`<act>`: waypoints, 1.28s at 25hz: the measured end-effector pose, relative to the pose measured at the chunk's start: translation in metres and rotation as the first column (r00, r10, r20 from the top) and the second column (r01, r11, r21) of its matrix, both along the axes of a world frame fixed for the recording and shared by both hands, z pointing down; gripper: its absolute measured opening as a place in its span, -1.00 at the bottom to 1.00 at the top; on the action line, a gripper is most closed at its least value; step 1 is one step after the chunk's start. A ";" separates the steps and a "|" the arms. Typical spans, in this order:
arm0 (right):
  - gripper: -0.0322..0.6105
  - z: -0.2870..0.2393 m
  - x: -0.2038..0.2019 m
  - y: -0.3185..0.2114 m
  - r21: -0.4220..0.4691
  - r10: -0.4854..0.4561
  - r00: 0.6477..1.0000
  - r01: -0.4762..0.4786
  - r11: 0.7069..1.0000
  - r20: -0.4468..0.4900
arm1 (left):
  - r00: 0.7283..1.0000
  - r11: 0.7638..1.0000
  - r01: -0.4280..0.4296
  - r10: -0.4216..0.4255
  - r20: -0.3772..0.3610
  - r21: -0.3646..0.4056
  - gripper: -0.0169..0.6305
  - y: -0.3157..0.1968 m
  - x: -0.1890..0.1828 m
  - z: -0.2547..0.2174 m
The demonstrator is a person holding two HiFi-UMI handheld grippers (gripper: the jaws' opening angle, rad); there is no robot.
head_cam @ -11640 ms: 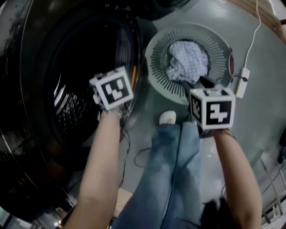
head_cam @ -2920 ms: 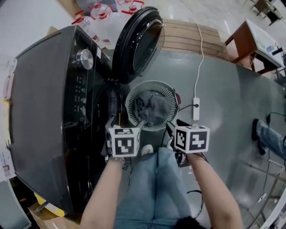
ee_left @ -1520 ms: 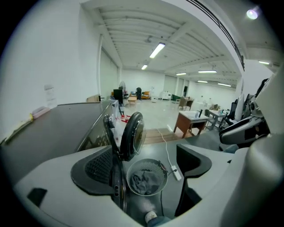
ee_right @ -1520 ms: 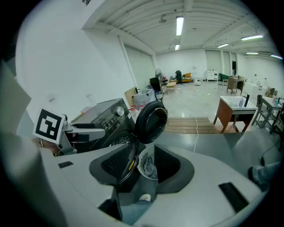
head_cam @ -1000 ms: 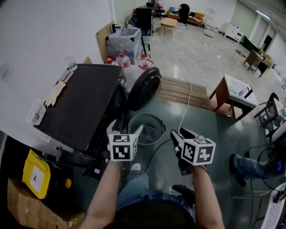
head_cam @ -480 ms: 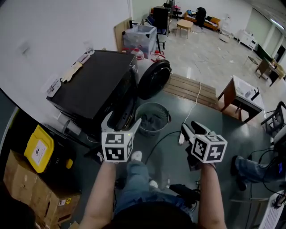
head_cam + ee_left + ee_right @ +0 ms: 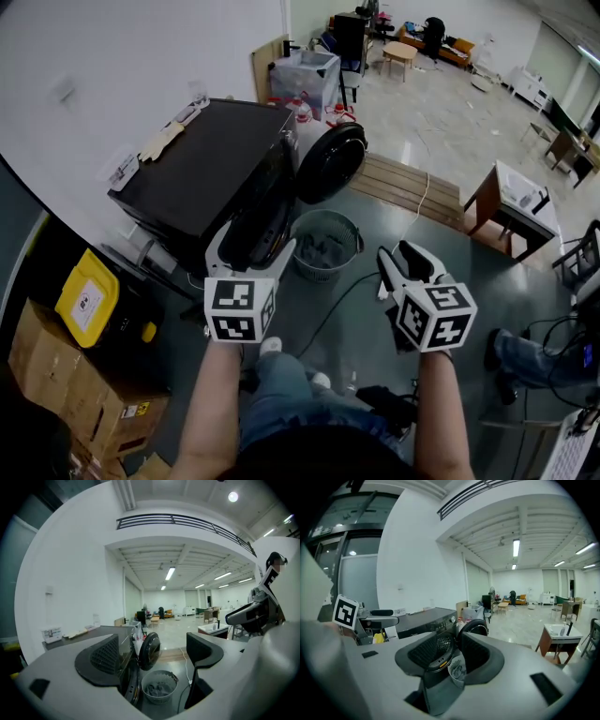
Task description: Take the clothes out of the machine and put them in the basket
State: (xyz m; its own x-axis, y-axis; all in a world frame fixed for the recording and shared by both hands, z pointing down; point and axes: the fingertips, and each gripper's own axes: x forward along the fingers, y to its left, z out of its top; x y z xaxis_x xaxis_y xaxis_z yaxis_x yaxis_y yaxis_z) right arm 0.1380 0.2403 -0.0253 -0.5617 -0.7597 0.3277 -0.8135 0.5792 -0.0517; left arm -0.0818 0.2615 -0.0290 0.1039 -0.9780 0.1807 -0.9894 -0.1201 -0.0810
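Observation:
The black washing machine (image 7: pixel 211 173) stands with its round door (image 7: pixel 333 161) swung open. In front of it, on the floor, sits the round grey basket (image 7: pixel 349 228) with grey clothes (image 7: pixel 322 253) inside. Both grippers hang high above the floor, well away from the basket. My left gripper (image 7: pixel 248 251) is open wide and empty; in the left gripper view (image 7: pixel 154 656) the basket (image 7: pixel 159 690) shows far below between its jaws. My right gripper (image 7: pixel 403 262) holds nothing; in the right gripper view (image 7: pixel 457 657) its jaws stand a narrow gap apart, with the basket (image 7: pixel 457 670) seen through it.
A yellow container (image 7: pixel 86 298) and cardboard boxes (image 7: pixel 66 394) lie left of the machine. Behind the basket are a wooden platform (image 7: pixel 403 187), a white cable (image 7: pixel 424 187) and a brown table (image 7: pixel 511 202). Another person's leg (image 7: pixel 525 356) is at the right.
Both grippers have risen and drawn back from the basket as the view lifted from floor level to standing height. The basket now shows grey clothes on top. Neither gripper's jaws changed.

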 end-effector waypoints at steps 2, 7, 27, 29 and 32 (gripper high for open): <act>-0.40 -0.009 -0.004 0.000 0.041 -0.004 1.000 0.005 0.999 -0.007 | 1.000 1.000 -0.005 0.004 0.009 0.030 0.44 0.000 -0.002 -0.011; -0.42 -0.031 -0.010 -0.002 0.121 0.005 1.000 -0.005 0.993 -0.002 | 1.000 0.995 -0.006 0.004 0.027 0.101 0.44 0.000 -0.009 -0.036; -0.90 -0.114 -0.032 -0.004 0.348 0.106 0.994 -0.106 0.931 0.020 | 0.989 0.965 -0.082 0.048 0.142 0.250 -0.94 -0.014 -0.050 -0.113; -0.90 -0.122 -0.033 -0.005 0.372 0.112 0.994 -0.111 0.921 0.019 | 0.987 0.963 -0.082 0.043 0.156 0.255 -0.95 -0.018 -0.053 -0.120; -0.90 -0.133 -0.030 -0.005 0.382 0.113 0.993 -0.119 0.916 0.038 | 0.984 0.960 -0.077 0.030 0.177 0.268 -0.95 -0.019 -0.055 -0.130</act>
